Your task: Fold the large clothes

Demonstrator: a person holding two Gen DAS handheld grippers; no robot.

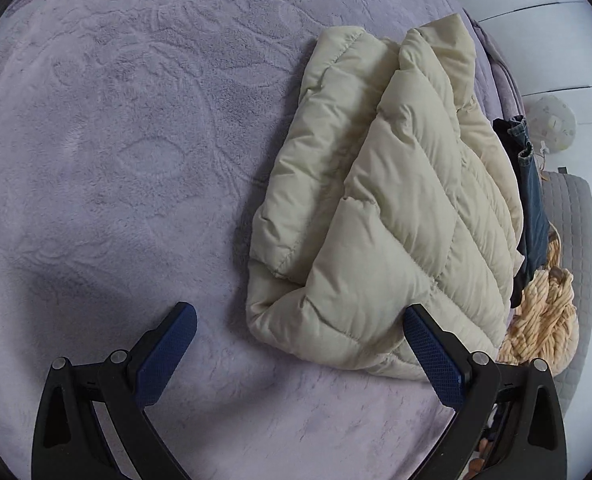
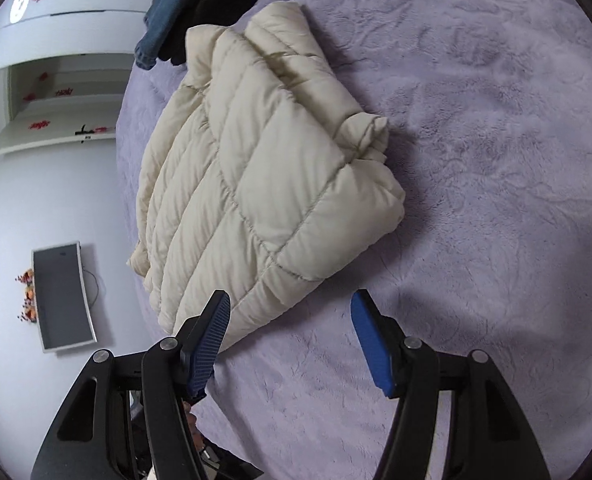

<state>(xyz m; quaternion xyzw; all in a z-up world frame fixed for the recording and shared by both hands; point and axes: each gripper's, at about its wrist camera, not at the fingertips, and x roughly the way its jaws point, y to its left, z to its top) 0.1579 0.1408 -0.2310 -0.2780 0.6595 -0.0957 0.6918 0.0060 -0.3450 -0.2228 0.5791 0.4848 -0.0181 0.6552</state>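
Jacket (image 1: pixel 380 208) looks folded into a compact bundle at the bed (image 1: pixel 116 140) edge, next to the jeans (image 1: pixel 532 200). I've got the left gripper (image 1: pixel 300 344) and right gripper (image 2: pixel 290 332) both wide open, nothing held. Fold looks done; maybe tidy or stack.

jacket (image 1: pixel 380 216): cream quilted cloth, puffy, smooth with a faint sheen, stitched in channels
bedspread (image 1: pixel 116 160): lilac plush fleece, matt, embossed with swirls
pads (image 2: pixel 366 340): blue plastic, finely ribbed
gripper arms (image 1: pixel 96 400): black matt plastic, shiny metal pins
jeans (image 1: pixel 534 208): dark blue denim
throw (image 1: pixel 544 320): chunky tan knit
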